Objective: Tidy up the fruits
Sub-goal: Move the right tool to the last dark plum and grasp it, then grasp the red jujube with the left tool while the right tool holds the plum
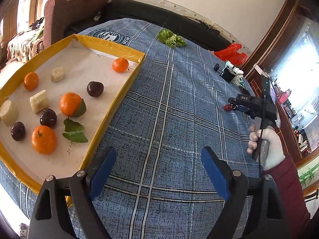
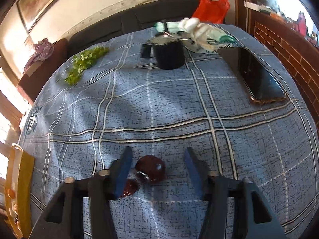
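Note:
A yellow-rimmed tray (image 1: 123, 91) lies at the left and holds several tangerines (image 1: 70, 104), dark plums (image 1: 95, 88), pale cut pieces (image 1: 39, 101) and green leaves (image 1: 74, 131). My left gripper (image 1: 158, 169) is open and empty over the blue plaid cloth, right of the tray. My right gripper (image 2: 157, 169) is open, its jaws on either side of a dark red fruit (image 2: 152, 169) lying on the cloth, apart from it. A small red piece (image 2: 129, 188) lies beside the left finger. The right gripper also shows in the left wrist view (image 1: 233, 102).
Green lettuce (image 2: 83, 63) lies at the far left of the cloth. A black cup (image 2: 169, 54), a white cloth bundle (image 2: 199, 31), a phone (image 2: 257, 75) and a red bag (image 2: 211, 8) sit at the far side. The tray edge (image 2: 20, 179) is at the left.

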Tool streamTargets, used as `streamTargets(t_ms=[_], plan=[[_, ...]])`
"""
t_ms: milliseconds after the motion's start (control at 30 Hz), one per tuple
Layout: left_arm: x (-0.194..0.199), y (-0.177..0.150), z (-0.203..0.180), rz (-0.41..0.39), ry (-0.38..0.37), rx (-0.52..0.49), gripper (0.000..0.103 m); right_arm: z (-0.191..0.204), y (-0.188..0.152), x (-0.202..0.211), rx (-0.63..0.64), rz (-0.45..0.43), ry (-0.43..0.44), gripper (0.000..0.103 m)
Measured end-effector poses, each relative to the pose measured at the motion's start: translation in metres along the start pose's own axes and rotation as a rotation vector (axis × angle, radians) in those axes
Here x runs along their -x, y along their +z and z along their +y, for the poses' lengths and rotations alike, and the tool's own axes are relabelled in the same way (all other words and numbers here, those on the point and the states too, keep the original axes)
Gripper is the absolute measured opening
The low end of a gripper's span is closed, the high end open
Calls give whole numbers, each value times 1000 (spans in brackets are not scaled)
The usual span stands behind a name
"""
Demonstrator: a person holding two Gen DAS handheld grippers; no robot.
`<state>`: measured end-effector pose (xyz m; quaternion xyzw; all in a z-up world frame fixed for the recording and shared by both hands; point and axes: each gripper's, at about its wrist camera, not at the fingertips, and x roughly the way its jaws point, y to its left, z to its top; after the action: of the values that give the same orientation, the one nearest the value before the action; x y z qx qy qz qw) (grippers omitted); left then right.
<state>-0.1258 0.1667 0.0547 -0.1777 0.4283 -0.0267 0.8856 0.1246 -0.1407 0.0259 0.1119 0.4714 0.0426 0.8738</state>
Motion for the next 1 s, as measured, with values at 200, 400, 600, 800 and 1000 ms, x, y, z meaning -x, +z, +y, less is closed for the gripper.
streamTargets(t_ms=[200,400,600,800,1000], plan=[[5,-2,-1,-1,-8,3,86,8,-20,15,11,29,73,31],[16,-2,-6,-26,-10,-5,86,12,-62,66,4,18,234,31],[7,10,-44,-3,-53,-105,86,20,-91,81,131,-41,119,31],[-26,42,-84,6,-99,-179,85,11,-106,75,165,-36,110,32],[-86,71,-120,72,-129,-230,75,0,-110,68,131,-15,158,31]])
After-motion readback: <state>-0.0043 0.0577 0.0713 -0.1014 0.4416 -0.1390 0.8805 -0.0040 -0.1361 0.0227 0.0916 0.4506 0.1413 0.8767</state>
